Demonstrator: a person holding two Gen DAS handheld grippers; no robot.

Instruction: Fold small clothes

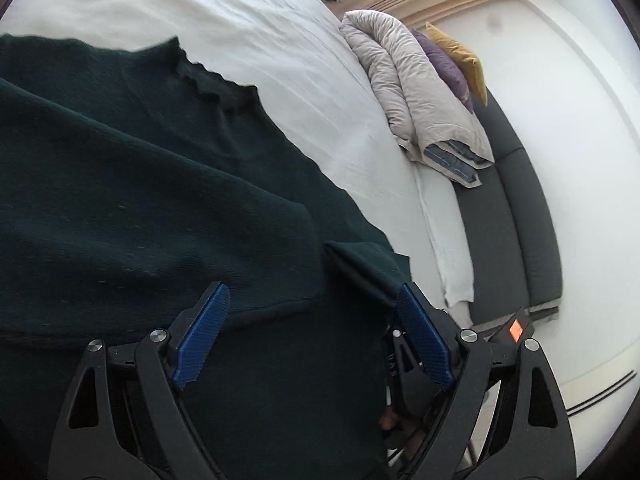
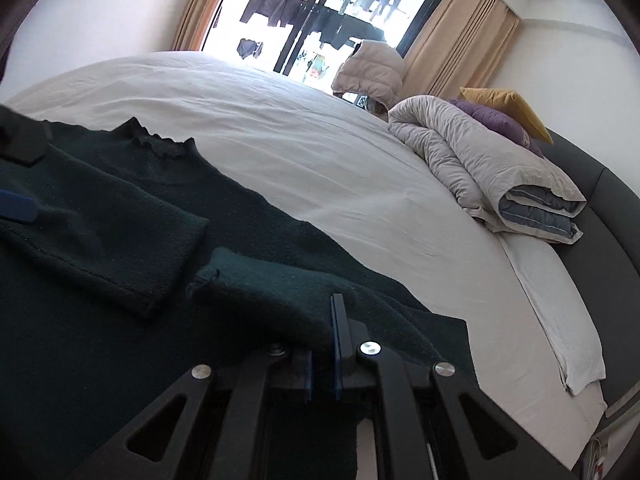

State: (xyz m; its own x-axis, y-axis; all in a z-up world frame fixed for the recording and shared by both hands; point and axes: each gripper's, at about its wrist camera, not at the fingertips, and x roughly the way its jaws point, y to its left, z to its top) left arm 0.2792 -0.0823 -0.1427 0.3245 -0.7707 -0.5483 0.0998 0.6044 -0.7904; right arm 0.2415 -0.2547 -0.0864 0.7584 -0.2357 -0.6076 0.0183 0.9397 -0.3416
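- Dark green sweater: lies flat on the white bed sheet; frilled collar toward the window, both sleeves folded across the body; lower hem cut off by both views.
- Left gripper: jaws spread wide, nothing between them, over the sweater.
- Right gripper: jaws pressed together on the folded sleeve; whether cloth is pinched cannot be told.
- Right wrist view only: window with hanging laundry.
- Both views: rolled grey duvet.

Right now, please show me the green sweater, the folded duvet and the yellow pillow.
green sweater (image 2: 120, 216): right wrist view, folded sleeve.
folded duvet (image 2: 472, 168): right wrist view, top fold.
yellow pillow (image 2: 508, 108): right wrist view, upper face.
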